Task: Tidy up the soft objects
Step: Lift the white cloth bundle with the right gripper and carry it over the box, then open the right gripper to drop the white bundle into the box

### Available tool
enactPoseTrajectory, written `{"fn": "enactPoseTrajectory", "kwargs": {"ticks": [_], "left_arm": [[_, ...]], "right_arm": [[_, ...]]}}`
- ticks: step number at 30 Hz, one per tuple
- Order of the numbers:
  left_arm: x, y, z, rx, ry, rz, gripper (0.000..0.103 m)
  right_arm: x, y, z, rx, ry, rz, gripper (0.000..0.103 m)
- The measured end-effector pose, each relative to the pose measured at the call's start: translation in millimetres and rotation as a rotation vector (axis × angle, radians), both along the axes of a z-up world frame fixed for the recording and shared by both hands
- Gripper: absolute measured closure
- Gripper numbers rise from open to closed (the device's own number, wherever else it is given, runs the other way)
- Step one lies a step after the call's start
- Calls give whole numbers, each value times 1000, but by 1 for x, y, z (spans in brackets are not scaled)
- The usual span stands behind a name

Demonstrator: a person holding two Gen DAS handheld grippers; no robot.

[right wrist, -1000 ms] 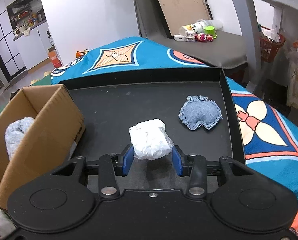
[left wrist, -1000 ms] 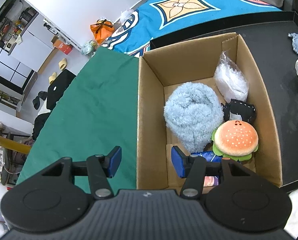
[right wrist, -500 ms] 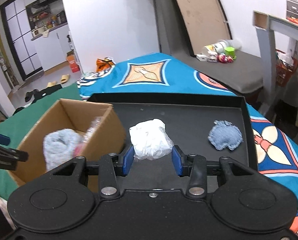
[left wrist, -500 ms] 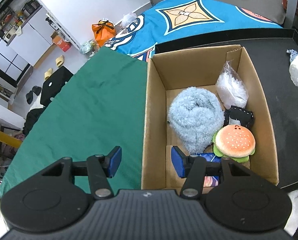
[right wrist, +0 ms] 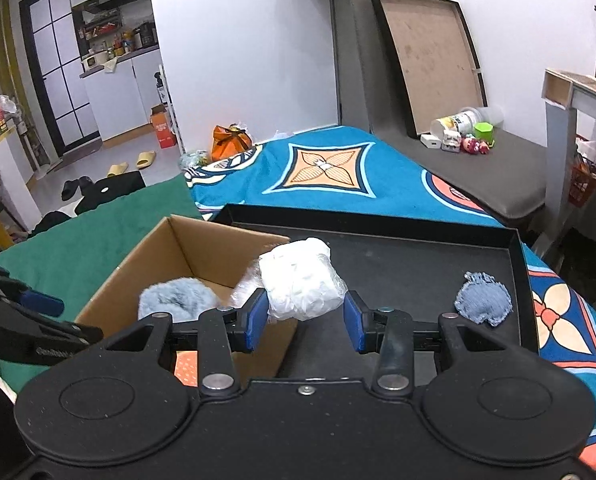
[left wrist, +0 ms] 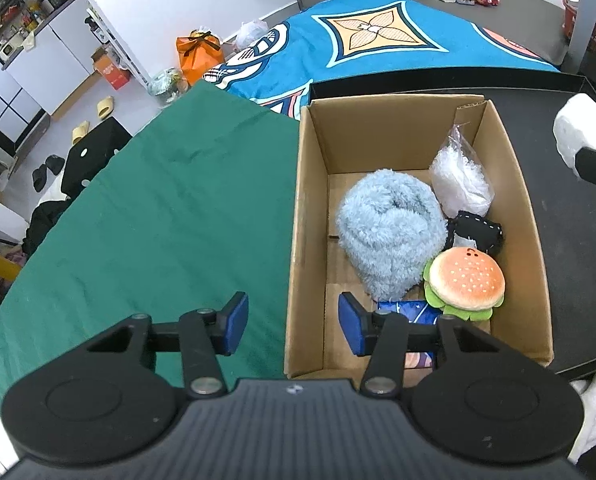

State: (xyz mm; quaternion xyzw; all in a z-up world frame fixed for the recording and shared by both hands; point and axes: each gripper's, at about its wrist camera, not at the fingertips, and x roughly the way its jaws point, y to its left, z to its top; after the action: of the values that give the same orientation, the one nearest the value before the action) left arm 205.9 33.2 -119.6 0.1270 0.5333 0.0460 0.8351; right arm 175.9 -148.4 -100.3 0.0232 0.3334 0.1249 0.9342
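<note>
Right gripper (right wrist: 304,322) pinches a white plastic-wrapped bundle (right wrist: 301,282), one blue pad on each side of it. The bundle hangs clear of the black tray (right wrist: 398,272), just beside the near right wall of the cardboard box (right wrist: 185,248).

Left gripper (left wrist: 293,322) holds nothing. Its jaws are closing, and the left wall of the box stands between them: one pad is over the green cloth (left wrist: 157,208), the other is inside the box. Neither pad touches the cardboard.

Box contents, left wrist view: fluffy light-blue plush (left wrist: 392,232), clear bag of white stuffing (left wrist: 462,174), small black stitched pillow (left wrist: 476,232), burger plush (left wrist: 464,282), and a dark blue item (left wrist: 404,308) partly under the gripper finger.

A denim pad (right wrist: 484,300) lies alone on the tray, well apart from the box.
</note>
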Motion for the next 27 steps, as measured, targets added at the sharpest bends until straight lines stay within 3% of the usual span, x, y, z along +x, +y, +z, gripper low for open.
{"fn": "enactPoseTrajectory", "kwargs": {"ticks": [8,19,27], "left_arm": [[-1,7,-1,-35,6,15,63],[2,11,-6,-51,36,24,89],[3,16,-8,-87,47,26,94]], "right_arm": [[2,22,8,-25,-10,33,62],[14,51,19,-69,-10,120,62],[27,70,26,-100,-14,174,62]]}}
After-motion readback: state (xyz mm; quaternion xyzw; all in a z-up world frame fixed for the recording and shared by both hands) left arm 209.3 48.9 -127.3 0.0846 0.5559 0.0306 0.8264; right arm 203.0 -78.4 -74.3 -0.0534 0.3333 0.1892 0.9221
